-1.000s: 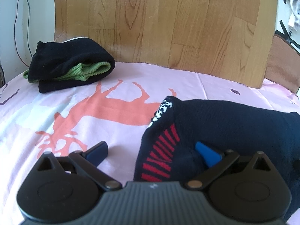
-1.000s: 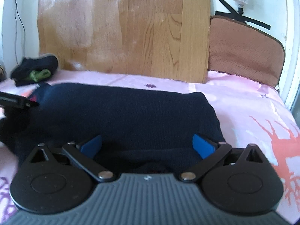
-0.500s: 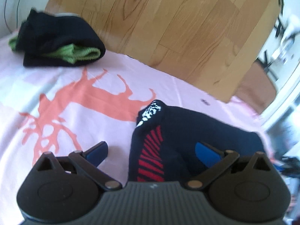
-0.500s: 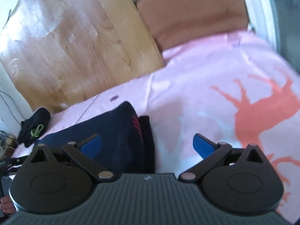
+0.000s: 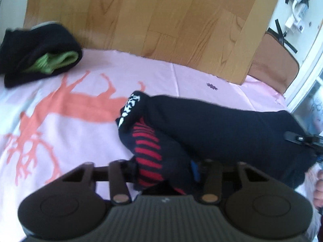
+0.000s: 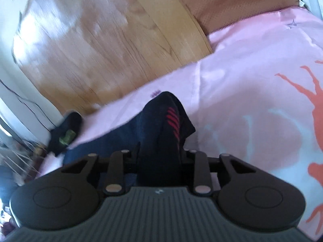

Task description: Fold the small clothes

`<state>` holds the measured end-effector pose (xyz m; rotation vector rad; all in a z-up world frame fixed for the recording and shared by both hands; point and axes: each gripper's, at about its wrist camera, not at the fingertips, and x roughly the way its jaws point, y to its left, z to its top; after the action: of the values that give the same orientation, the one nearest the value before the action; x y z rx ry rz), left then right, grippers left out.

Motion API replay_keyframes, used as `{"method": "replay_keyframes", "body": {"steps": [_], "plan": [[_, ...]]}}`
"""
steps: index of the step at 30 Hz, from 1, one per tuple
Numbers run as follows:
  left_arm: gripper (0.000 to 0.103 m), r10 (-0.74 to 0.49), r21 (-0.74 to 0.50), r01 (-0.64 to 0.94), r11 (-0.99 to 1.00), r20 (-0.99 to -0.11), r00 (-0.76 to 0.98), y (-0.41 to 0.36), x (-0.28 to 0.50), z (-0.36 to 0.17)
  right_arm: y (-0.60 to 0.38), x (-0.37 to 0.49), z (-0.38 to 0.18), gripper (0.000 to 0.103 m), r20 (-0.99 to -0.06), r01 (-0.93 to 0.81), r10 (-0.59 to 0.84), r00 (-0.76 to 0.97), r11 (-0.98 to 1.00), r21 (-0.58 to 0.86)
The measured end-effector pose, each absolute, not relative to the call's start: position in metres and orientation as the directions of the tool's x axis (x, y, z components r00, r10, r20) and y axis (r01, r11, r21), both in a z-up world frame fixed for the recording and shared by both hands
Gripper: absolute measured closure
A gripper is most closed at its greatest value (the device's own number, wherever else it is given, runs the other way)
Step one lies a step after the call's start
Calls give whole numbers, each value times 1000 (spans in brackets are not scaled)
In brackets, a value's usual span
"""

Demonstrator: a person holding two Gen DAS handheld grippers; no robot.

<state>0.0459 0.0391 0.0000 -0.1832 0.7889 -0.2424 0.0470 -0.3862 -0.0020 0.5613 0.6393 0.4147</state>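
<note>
A dark navy garment with red stripes and a white pattern lies on the pink sheet. My left gripper has its jaws closing on the red-striped near end, and the cloth is bunched tight between the fingers. At the far right end of the garment, a black link of my right gripper shows. In the right wrist view my right gripper is tilted, its jaws closing on a raised ridge of the same garment. The cloth fills the gap and hides the pads.
A folded black and green pile sits at the back left, also seen small as the pile. A wood-grain board and a brown cushion stand behind the bed. A person's fingers show at the right edge.
Both grippers went from wide open over the garment to closed in on it. The right gripper rolled and swung to the garment's end. The cloth now bunches up between each pair of fingers.
</note>
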Motion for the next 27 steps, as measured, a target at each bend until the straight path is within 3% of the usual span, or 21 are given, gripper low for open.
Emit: {"method": "replay_keyframes", "body": {"steps": [6, 8, 10, 13, 14, 17, 19, 22, 23, 24, 25, 27], "plan": [[70, -404, -263, 306, 915, -603, 688, -11, 68, 28, -408, 11, 39, 71, -298, -236, 450, 842, 803, 548], [70, -414, -260, 323, 910, -618, 669, -25, 77, 18, -425, 0, 47, 71, -277, -188, 362, 890, 845, 500], [68, -387, -245, 303, 921, -676, 627, -36, 87, 0, -441, 3, 38, 70, -322, -104, 296, 899, 860, 499], [59, -386, -255, 293, 921, -686, 617, -32, 88, -6, -453, 14, 4, 67, -451, 6, 257, 855, 864, 503], [48, -386, -255, 293, 922, -678, 626, -27, 86, -2, -455, 14, -5, 66, -465, 21, 252, 849, 863, 505], [25, -345, -235, 253, 938, -621, 704, -11, 87, 24, -466, 14, -26, 55, -432, 31, 280, 857, 809, 587], [23, -333, -235, 238, 943, -612, 717, -7, 97, 34, -474, 17, -33, 53, -404, 33, 316, 859, 752, 659], [28, -332, -222, 247, 943, -641, 692, -19, 122, 28, -478, 16, -33, 51, -381, 16, 346, 857, 722, 692], [36, -309, -198, 239, 951, -664, 681, -25, 130, 21, -477, 16, -33, 51, -378, 12, 348, 858, 723, 691], [57, -289, -177, 232, 956, -688, 666, -29, 134, 12, -477, 16, -32, 50, -377, 10, 348, 858, 725, 689], [66, -261, -148, 226, 963, -723, 639, -37, 142, 1, -478, 16, -31, 50, -377, 7, 348, 859, 726, 687], [67, -238, -106, 235, 966, -718, 654, -47, 140, -11, -476, 14, -31, 50, -376, 6, 345, 860, 730, 684]]}}
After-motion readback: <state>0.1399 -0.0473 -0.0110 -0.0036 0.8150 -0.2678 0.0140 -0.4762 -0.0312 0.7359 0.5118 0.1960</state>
